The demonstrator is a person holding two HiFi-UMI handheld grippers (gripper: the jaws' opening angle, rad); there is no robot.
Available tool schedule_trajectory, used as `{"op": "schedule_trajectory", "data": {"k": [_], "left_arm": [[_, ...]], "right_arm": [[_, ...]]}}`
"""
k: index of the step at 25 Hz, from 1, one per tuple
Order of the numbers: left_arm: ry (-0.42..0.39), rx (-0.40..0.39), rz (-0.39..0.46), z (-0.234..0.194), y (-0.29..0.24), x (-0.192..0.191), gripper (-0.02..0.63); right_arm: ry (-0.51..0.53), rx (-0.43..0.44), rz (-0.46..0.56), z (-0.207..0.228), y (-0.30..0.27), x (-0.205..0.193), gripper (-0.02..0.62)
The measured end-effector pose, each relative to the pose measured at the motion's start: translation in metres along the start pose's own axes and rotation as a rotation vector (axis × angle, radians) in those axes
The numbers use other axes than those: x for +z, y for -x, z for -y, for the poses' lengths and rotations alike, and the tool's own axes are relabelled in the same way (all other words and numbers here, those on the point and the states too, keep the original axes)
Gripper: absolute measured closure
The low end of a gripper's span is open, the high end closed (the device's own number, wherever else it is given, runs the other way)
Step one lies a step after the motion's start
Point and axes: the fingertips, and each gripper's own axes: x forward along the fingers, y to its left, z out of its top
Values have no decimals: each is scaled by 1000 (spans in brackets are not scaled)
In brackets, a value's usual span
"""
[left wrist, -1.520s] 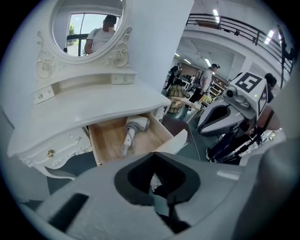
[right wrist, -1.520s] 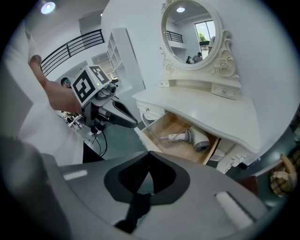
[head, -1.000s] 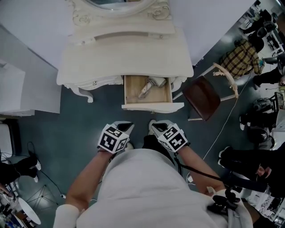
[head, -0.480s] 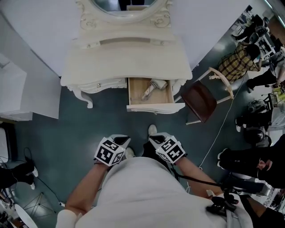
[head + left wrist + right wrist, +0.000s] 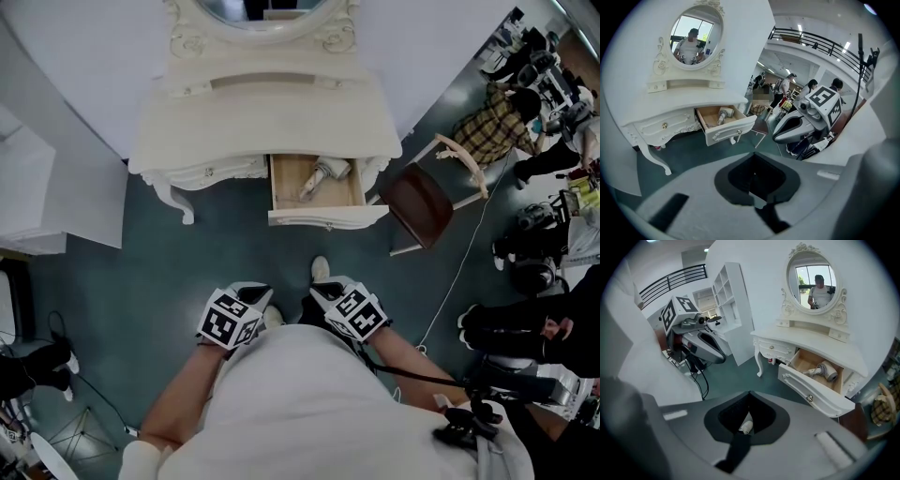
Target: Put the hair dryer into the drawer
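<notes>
The teal floor [image 5: 141, 262] fills most of what you see looking down. The white surface [image 5: 272, 117] on carved legs stands against the wall ahead of you, with an oval mirror [image 5: 262, 7] at its back. Just beside its right corner, a chair [image 5: 424, 202] with a dark seat stands at an angle. The surface's right-hand drawer [image 5: 326, 218] is pulled out towards you, its front well apart from your hands. You hold the left gripper [image 5: 251, 292] and the right gripper [image 5: 324, 291] side by side, close in front of your body. Both point down and towards the drawer. The fingers of each are pressed together with nothing between them. The hair dryer [image 5: 320, 177] lies on the wooden bottom of the open drawer, its head at the back right and its handle slanting towards the front left.
</notes>
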Motion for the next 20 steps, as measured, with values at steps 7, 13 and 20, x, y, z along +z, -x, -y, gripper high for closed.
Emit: {"op": "schedule_trajectory", "data": {"k": [7, 13, 20], "left_arm": [[-7, 13, 3, -2, 8, -9, 604], [5, 21, 12, -6, 12, -11, 604], [10, 23, 17, -5, 11, -13, 604]], "right_arm": [[20, 2, 7, -12, -4, 5, 595], [36, 6, 1, -16, -5, 8, 595], [45, 3, 2, -18, -5, 8, 595]]}}
